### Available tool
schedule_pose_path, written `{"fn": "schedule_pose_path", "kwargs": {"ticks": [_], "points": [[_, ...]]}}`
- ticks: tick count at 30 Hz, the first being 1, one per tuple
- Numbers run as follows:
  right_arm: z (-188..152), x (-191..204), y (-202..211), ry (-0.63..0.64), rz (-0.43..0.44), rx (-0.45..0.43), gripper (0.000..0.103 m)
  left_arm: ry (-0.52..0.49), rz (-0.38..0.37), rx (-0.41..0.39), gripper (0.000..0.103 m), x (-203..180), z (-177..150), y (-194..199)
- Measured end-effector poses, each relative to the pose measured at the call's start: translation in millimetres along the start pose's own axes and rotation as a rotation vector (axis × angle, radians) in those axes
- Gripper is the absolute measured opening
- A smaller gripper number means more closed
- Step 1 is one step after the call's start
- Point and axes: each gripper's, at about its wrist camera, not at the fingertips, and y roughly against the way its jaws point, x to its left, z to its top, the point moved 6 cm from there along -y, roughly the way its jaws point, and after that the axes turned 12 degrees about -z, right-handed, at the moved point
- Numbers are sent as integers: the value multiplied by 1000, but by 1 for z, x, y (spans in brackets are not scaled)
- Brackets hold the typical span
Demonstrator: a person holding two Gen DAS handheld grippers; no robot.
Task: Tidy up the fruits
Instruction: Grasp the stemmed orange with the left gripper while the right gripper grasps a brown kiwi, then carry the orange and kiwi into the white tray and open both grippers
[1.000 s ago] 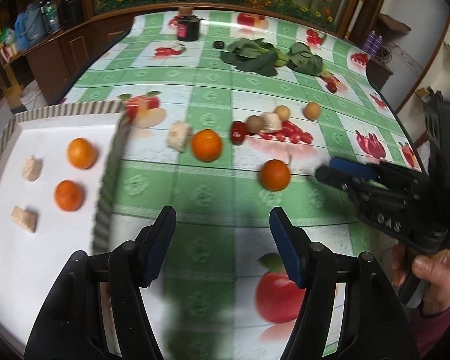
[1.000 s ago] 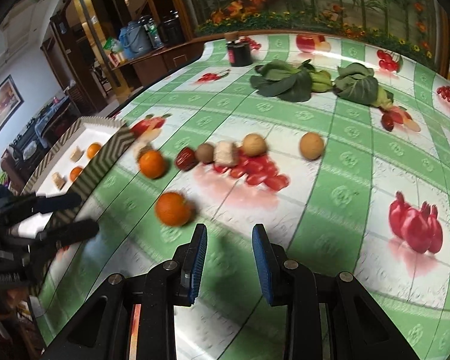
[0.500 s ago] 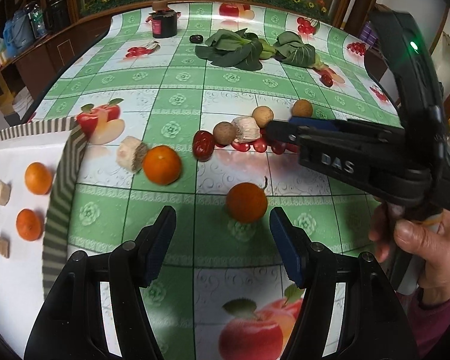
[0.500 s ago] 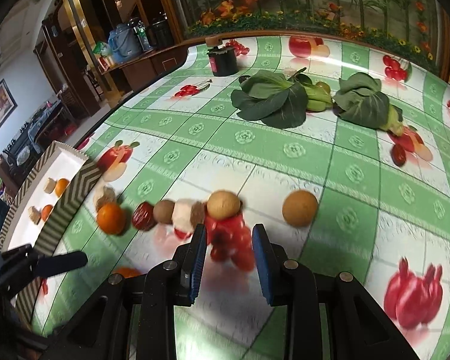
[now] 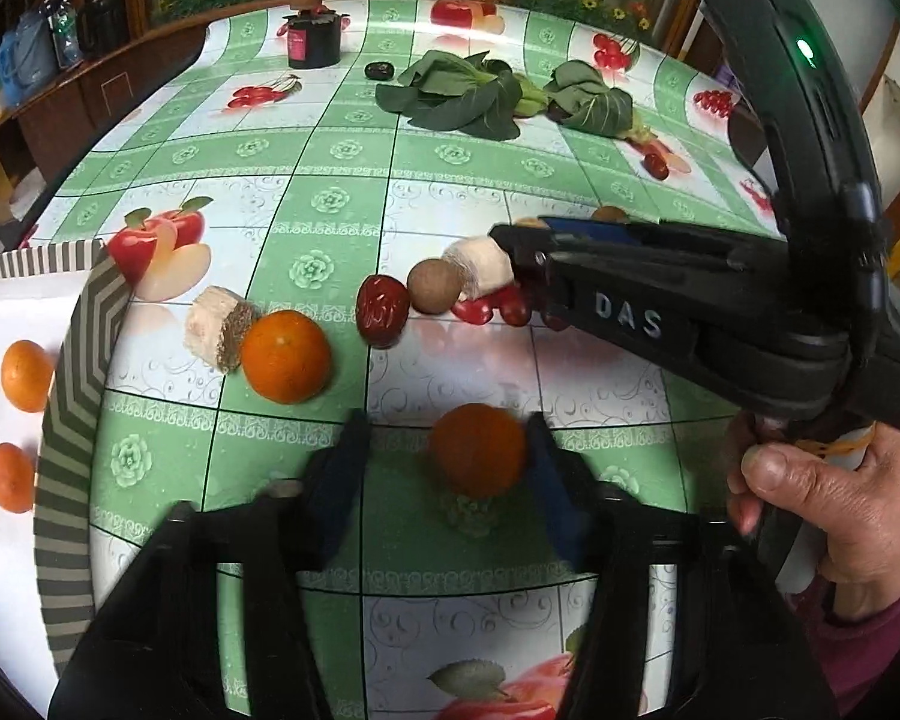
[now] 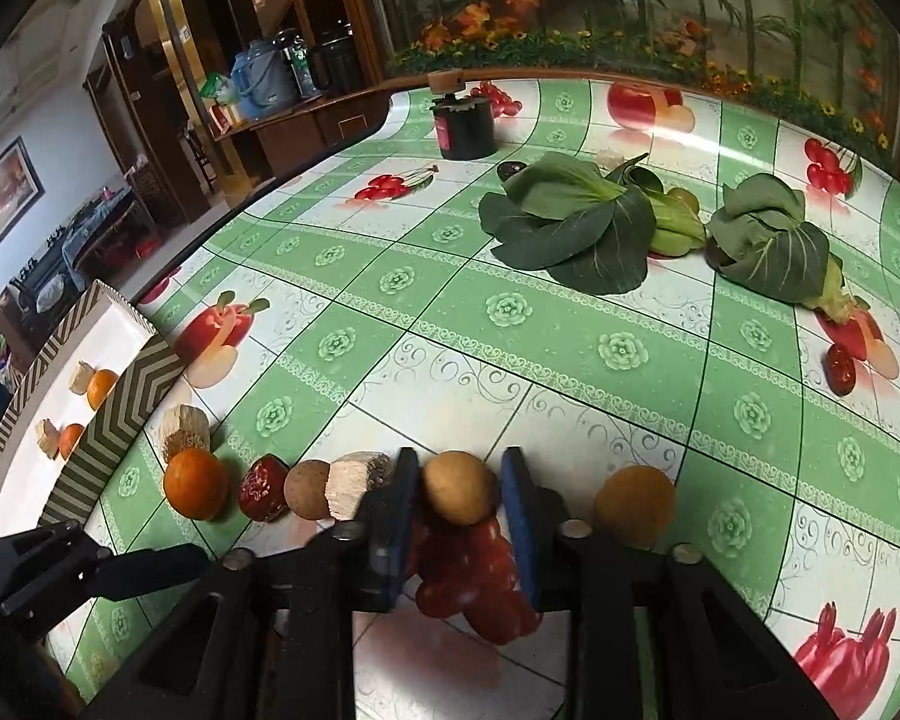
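In the left wrist view my left gripper (image 5: 444, 462) is open, with an orange (image 5: 477, 450) between its fingers, close to the right finger. A second orange (image 5: 286, 356), a red date (image 5: 381, 311), a brown longan (image 5: 431, 285) and white chunks (image 5: 219, 327) lie beyond. In the right wrist view my right gripper (image 6: 459, 495) is open around a tan longan (image 6: 459, 495), its pads beside it. Another tan fruit (image 6: 634, 504) lies to the right. The striped-rim white tray (image 5: 69, 420) at the left holds two oranges and chunks.
Leafy greens (image 6: 576, 228) and a dark jar (image 6: 463, 123) lie at the far side. A red date (image 6: 840, 367) sits at the right. The right gripper's body (image 5: 690, 306) crosses the left wrist view above the near orange.
Both grippers moved forward. The left one now has the near orange between its fingers. The right one now straddles the tan longan.
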Motion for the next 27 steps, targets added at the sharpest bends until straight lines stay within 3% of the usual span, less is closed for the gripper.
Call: {"fn": "schedule_pose_path", "kwargs": {"ticks": [2,15,27], "points": [[-3,-1,3,-4,3,1,24,-4,10,-1,30,2,-1,1],[-37,6,51,-21,24,-22,24,24,-27,-26,30,10,-22,37],[-44,76,96,43,122,-86,24,28,0,-81,31,29,-42,102]]}}
